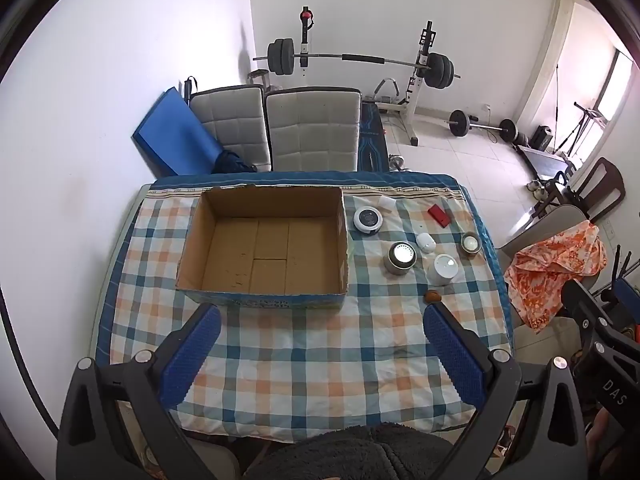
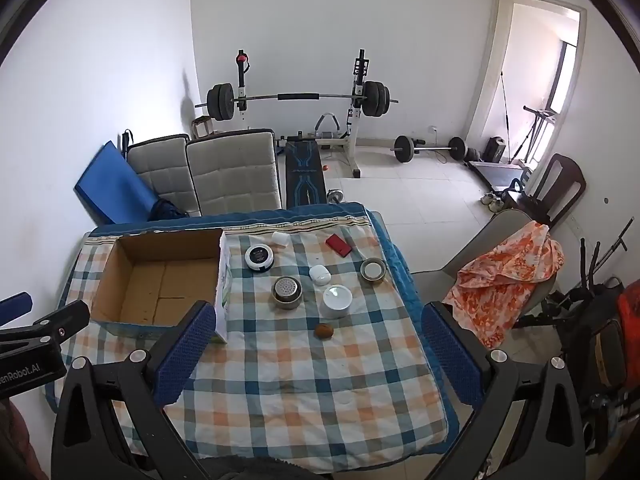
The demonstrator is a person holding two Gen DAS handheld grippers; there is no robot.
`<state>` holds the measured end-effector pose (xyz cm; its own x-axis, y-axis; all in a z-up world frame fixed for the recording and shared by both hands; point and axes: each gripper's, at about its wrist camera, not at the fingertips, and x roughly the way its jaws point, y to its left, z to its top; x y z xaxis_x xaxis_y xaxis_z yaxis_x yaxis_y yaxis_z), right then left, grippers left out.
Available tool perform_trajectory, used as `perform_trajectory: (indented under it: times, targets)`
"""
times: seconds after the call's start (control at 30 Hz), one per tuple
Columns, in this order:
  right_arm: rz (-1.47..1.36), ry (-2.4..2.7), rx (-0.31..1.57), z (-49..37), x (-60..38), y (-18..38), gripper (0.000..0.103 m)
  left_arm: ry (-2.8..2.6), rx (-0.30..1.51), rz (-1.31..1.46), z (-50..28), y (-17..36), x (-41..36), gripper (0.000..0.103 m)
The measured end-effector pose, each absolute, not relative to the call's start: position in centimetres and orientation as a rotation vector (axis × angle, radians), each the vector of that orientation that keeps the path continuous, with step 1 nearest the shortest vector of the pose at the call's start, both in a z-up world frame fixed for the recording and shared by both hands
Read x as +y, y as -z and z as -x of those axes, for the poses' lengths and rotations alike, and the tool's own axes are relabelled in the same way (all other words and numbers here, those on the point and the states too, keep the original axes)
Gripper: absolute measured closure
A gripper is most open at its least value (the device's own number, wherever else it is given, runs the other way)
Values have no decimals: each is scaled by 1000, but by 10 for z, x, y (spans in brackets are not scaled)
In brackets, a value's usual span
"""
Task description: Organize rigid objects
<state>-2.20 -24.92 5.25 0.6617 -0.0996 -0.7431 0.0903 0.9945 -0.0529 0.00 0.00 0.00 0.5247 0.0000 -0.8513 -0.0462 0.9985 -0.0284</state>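
Ahead of both grippers, over a table draped in a checked cloth [image 1: 304,344]: an open cardboard box [image 1: 264,248], nothing inside, just beyond the left gripper [image 1: 320,354], flaps gone or folded, cardboard floor bare. In the right wrist view, same box [image 2: 160,280] off to the left of the right gripper [image 2: 318,354], beyond its left finger.

To the right of the box, a loose cluster of small rigid things, all apart from one another, all well beyond the fingertips:
- round white-and-black puck-like device [image 1: 367,220], just beside the box wall
- squat metallic cylinder with a perforated top [image 1: 400,258], nearer
- white cylinder [image 1: 443,269], right of that
- small tin with a pale lid [image 1: 470,243], farthest right
- white egg-shaped case [image 1: 425,242], between the cylinders
- flat red case [image 1: 439,215], toward the far edge
- small white rounded piece [image 1: 386,203], at the far edge
- small brown nut-like lump [image 1: 433,297], nearest, just beyond the left gripper's right finger; between the two fingers of the right gripper in its own view [image 2: 324,331]

Left gripper: spread wide, blue pads [image 1: 192,356] bare, holding nothing. Right gripper: likewise wide apart, nothing between the pads [image 2: 182,354].

Beyond the table: two grey padded chairs [image 1: 312,132], a barbell rack [image 1: 360,60], an orange patterned cloth [image 1: 556,268] over a chair to the right.
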Motion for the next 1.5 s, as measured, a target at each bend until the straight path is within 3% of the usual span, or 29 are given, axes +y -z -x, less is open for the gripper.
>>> perform_trajectory:
  times: [1.5]
  targets:
    - [22, 122, 814, 20, -248, -58, 0, -93, 964, 23, -6, -12, 16, 0]
